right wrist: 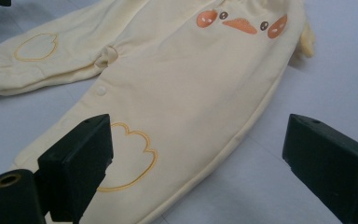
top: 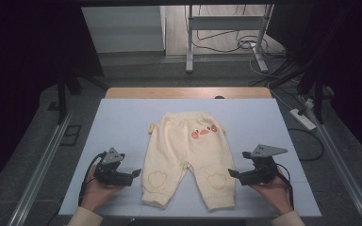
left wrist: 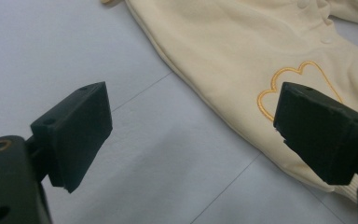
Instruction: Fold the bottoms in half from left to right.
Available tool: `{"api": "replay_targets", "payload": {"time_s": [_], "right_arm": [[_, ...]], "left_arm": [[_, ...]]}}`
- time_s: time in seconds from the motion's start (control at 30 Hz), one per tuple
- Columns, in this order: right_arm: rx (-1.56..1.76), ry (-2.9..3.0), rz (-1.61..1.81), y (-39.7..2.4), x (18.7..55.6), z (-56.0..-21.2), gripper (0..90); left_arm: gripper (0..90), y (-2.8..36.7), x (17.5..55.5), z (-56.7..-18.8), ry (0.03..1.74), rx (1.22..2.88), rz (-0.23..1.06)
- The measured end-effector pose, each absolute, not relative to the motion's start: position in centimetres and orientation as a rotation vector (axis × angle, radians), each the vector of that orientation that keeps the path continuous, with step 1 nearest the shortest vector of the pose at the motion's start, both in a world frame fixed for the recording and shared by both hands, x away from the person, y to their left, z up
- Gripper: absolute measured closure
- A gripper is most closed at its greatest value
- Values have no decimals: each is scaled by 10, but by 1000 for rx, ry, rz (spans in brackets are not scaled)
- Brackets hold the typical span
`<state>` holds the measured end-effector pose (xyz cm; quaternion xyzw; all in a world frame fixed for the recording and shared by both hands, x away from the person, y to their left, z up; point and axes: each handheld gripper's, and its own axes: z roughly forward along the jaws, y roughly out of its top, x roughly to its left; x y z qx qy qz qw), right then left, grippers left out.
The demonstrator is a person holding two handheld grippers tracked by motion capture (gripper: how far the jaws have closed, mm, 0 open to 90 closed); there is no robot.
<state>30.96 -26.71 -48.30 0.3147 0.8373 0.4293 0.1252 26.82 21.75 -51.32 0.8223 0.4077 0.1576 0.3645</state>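
Baby pants [top: 187, 155], pale yellow, lie flat in the middle of the counter [top: 122, 122] on its light blue cover. Long axis runs straight away from the person: waistband with the little duck face [top: 204, 132] at the far end, both leg cuffs pointing back toward the near edge. Left tool [top: 135, 173] sits just beside one leg, right tool [top: 232, 173] just beside the other, both spread wide with nothing pinched, neither touching the fabric.
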Motion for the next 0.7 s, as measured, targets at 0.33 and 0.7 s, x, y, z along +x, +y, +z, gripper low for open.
{"api": "replay_targets", "payload": {"time_s": [0.33,0.7], "right_arm": [[885,2446,1250,-257,305,-479,86],[863,2465,1273,-241,305,-474,86]], "left_arm": [[113,215,269,-514,1034,2124,417],[115,209,276,-515,1005,2136,401]]}}
